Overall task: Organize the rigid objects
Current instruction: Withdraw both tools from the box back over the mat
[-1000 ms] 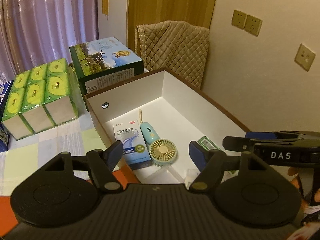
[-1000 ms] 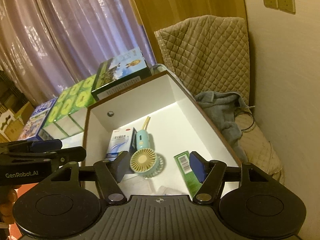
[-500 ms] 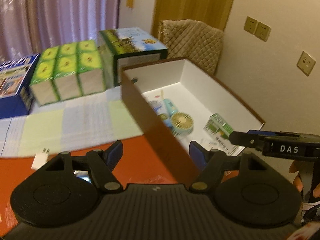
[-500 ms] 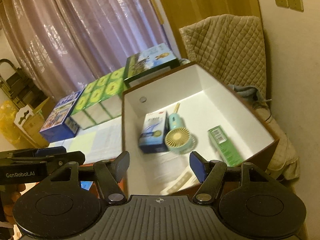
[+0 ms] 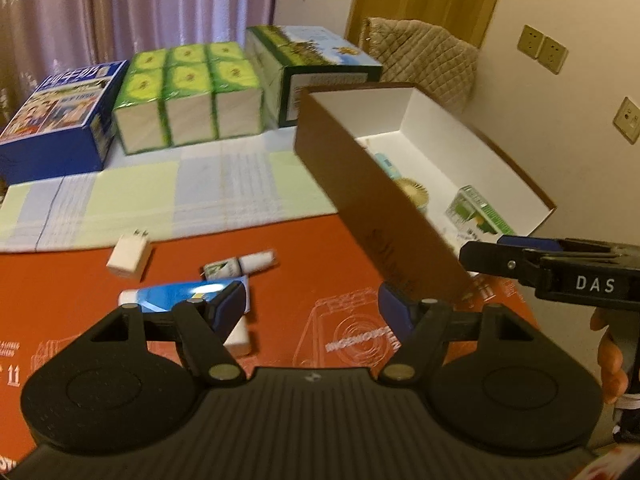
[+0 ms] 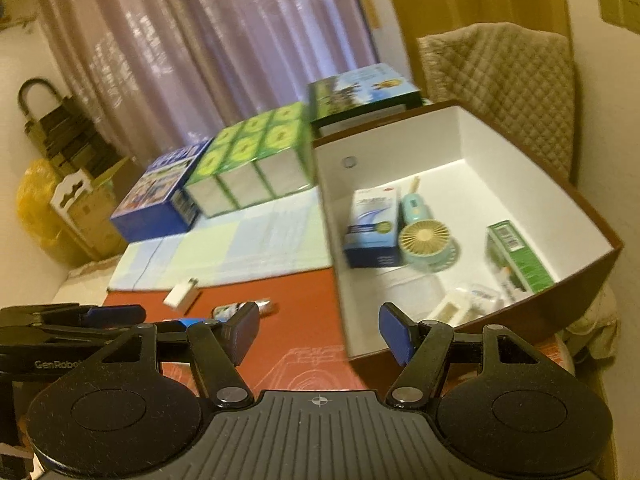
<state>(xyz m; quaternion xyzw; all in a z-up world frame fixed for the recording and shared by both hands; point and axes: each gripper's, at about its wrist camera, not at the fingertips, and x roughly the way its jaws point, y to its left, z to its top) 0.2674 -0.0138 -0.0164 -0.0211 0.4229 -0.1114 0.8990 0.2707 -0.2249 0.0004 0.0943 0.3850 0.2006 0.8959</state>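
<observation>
A long brown cardboard box (image 5: 384,216) with a white inside sits on the red mat (image 5: 312,264), its long axis running from the near edge of the table away toward the quilted chair (image 5: 424,56), open top up. Inside it lie a blue and white medicine carton (image 6: 374,226) and a mint handheld fan (image 6: 426,240) side by side, both lengthwise along the box with the fan's handle pointing to the far end, and a green carton (image 6: 518,256) along the right wall with a barcode on top; smaller whitish items at the near end are too blurred to name. Dark lettering on the box's outer side cannot be read. Left of the box, on the mat, are a white plug adapter (image 5: 130,256), prongs pointing away, a small white tube (image 5: 256,259) lying crosswise, and a blue and white tube-like pack (image 5: 180,294) partly behind a finger. The left gripper (image 5: 312,310) hovers over the mat with its jaws standing wide and nothing between them; the right gripper (image 6: 318,334) is likewise parted and empty, near the box's close corner. It reads "DAS" on its side in the left view, and the other reads "GenRobo…" in the right view. Behind stand a blue printed box (image 5: 60,116), a green six-pack of tissues (image 5: 188,96) and a green box with a meadow picture (image 5: 316,64), in a row before the curtain (image 5: 140,4).
</observation>
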